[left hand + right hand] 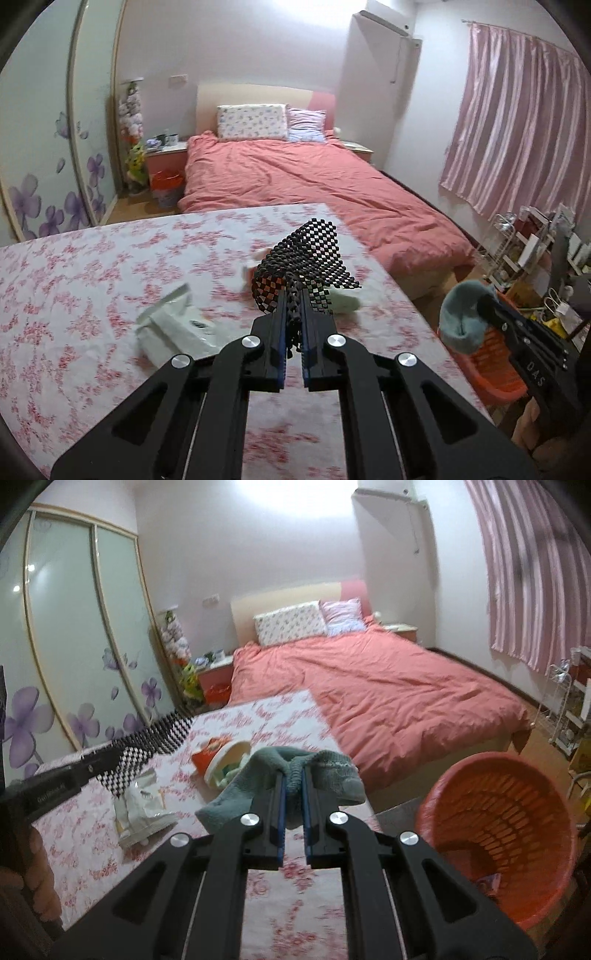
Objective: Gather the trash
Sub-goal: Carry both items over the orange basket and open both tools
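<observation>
My left gripper (293,295) is shut on a black mesh mat (306,258) and holds it above the floral-clothed table (92,277); the mat also shows in the right wrist view (147,746). My right gripper (293,782) is shut on a teal sock (325,771), held above the table's right side; the sock shows in the left wrist view (461,317). An orange plastic basket (498,812) stands on the floor right of the table. On the table lie a white plastic wrapper (144,808), an orange snack bag (210,755) and a paper bowl (229,760).
A bed with a salmon cover (388,690) stands beyond the table. A wardrobe with flower-print doors (74,627) is at the left. Pink curtains (517,122) and a cluttered shelf (535,243) are at the right. A small bin (166,184) stands by the nightstand.
</observation>
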Motion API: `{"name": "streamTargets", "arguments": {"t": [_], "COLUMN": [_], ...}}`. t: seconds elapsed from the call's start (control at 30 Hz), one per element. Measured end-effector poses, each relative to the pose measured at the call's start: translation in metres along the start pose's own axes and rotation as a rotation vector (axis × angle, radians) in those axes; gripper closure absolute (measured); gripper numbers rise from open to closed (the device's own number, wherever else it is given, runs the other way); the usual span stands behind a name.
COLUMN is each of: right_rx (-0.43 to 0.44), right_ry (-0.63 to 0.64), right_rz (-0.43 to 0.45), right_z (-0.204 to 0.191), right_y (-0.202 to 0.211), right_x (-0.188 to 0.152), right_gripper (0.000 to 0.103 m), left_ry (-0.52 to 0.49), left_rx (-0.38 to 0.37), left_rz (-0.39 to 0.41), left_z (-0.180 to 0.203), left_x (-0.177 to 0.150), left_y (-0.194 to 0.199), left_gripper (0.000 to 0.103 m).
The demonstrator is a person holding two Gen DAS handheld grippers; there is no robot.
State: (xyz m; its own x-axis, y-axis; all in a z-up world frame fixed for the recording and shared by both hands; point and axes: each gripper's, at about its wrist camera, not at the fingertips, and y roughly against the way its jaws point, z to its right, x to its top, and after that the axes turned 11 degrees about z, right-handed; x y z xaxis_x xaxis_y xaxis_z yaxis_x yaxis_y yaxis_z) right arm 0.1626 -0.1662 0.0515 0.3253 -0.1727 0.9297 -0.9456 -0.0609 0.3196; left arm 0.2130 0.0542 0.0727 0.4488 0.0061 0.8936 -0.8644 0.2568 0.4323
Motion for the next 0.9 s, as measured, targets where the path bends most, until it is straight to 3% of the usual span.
{"name": "streamTargets", "arguments": {"t": [0.37,0.9], "right_rx": [-0.138,-0.321], "right_ry": [-0.019,-0.092], "right_rz": [0.138,0.175], "right_z": [0.049,0.141], "right_y": [0.049,0.077], "right_x": [0.017,0.014], "right_gripper": [0.095,0.095], "left_ry": [-0.045,-0.092], "left_rx": [-0.127,-0.303], "left_rz": [0.003,-0.055], "left_z": [0.062,0.150], "left_x": [-0.009,-0.028], "left_y": [-0.003,-0.023], "left_gripper": [0.097,0.097]}}
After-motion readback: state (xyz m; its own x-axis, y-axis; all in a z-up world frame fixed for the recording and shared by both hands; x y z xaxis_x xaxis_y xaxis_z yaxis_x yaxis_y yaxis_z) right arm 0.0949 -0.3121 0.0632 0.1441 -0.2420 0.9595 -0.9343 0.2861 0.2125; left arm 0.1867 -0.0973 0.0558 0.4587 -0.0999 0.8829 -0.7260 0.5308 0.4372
